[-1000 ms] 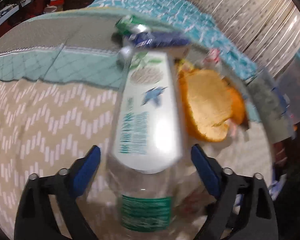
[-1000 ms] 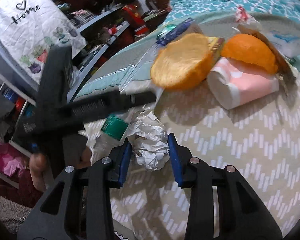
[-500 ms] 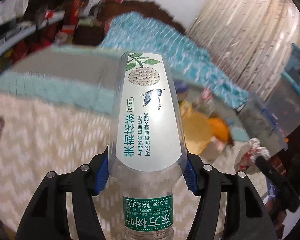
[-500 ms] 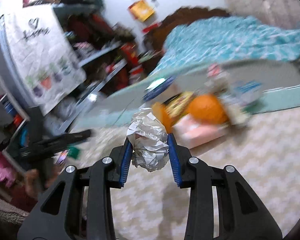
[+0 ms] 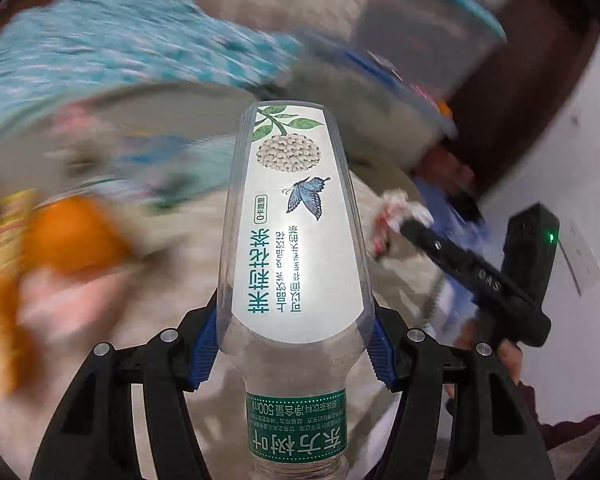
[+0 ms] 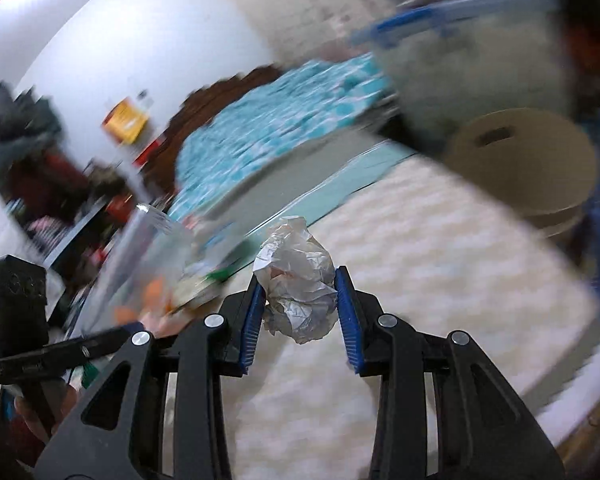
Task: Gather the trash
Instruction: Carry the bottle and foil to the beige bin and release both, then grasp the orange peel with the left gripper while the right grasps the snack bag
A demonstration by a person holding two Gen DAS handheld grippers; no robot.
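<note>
Bottle sitting clamped in my left gripper, base pointing at 12 o'clock, paper wad being squeezed in my right gripper, blurred orange peel lying at 9 o'clock, tan bin at 2 o'clock.

Plastic bottle: clear, empty, white label with butterfly and flower cluster, green neck band; centre of left wrist frame, base pointing away, neck toward the lower edge.
Crumpled paper wad: white-grey, creased; centre of right wrist frame, off the surface.
</note>
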